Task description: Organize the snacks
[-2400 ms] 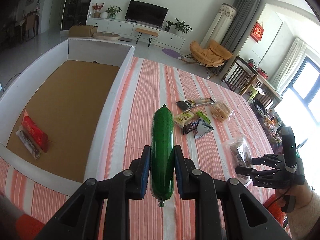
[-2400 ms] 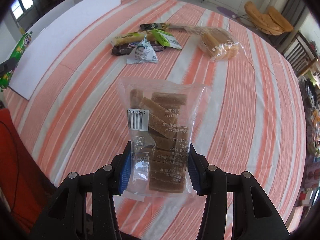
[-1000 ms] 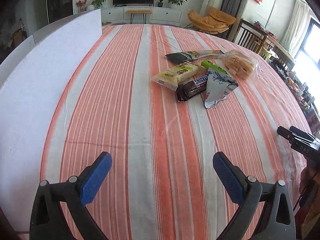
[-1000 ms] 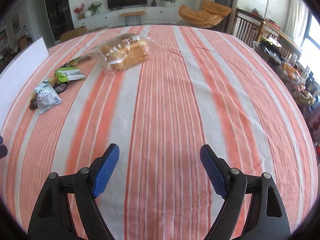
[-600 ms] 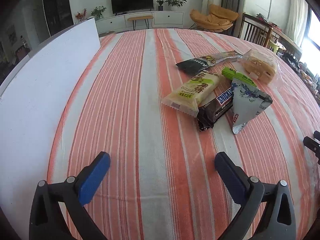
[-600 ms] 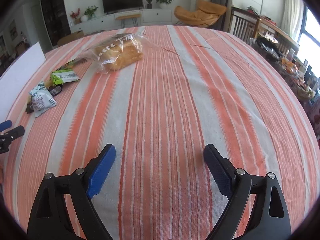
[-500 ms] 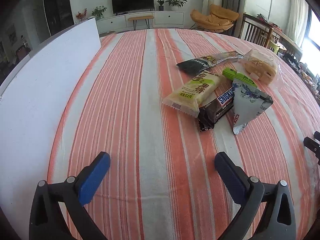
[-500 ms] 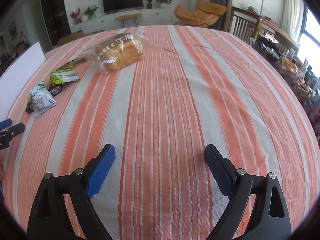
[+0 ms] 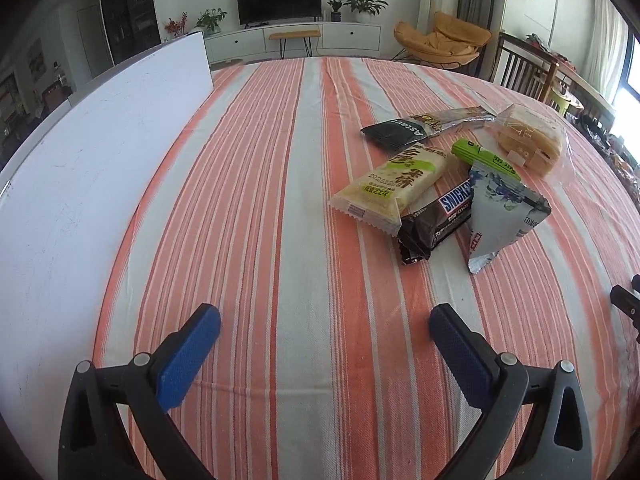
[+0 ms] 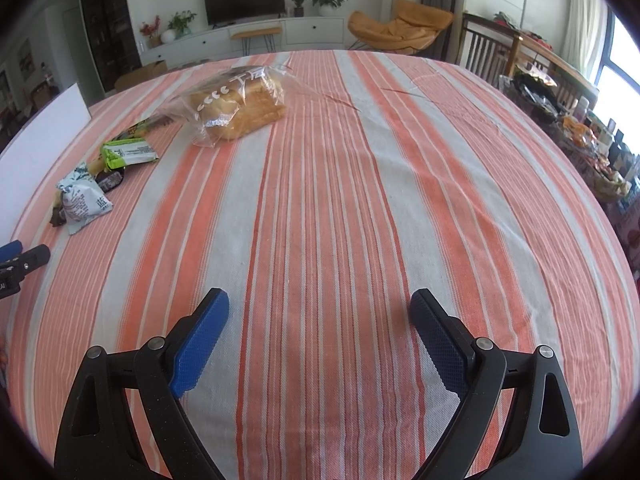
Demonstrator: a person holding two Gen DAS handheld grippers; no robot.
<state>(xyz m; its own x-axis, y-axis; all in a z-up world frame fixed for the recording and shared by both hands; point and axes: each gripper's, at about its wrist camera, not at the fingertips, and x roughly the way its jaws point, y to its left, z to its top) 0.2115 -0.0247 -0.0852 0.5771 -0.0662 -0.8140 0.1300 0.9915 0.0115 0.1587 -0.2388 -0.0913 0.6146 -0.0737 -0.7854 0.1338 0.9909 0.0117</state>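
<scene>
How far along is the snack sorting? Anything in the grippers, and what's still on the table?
Nothing is in hand: the left gripper and right gripper are both open and empty over the striped tablecloth. Still out beside the white box: bread bag, black packet, pale green bar, bright green packet, chocolate bar, silver pouch. The box's inside is hidden.

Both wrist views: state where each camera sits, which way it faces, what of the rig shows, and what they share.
Left wrist view: on the left gripper, looking forward and down at the snack pile, Snickers bar nearest; its fingers are open, and the white box wall is left.
Right wrist view: on the right gripper, facing bare striped tablecloth; fingers open.
Shared: bagged bread, blue-white pouch, TV; each sees the other gripper's tip.
</scene>
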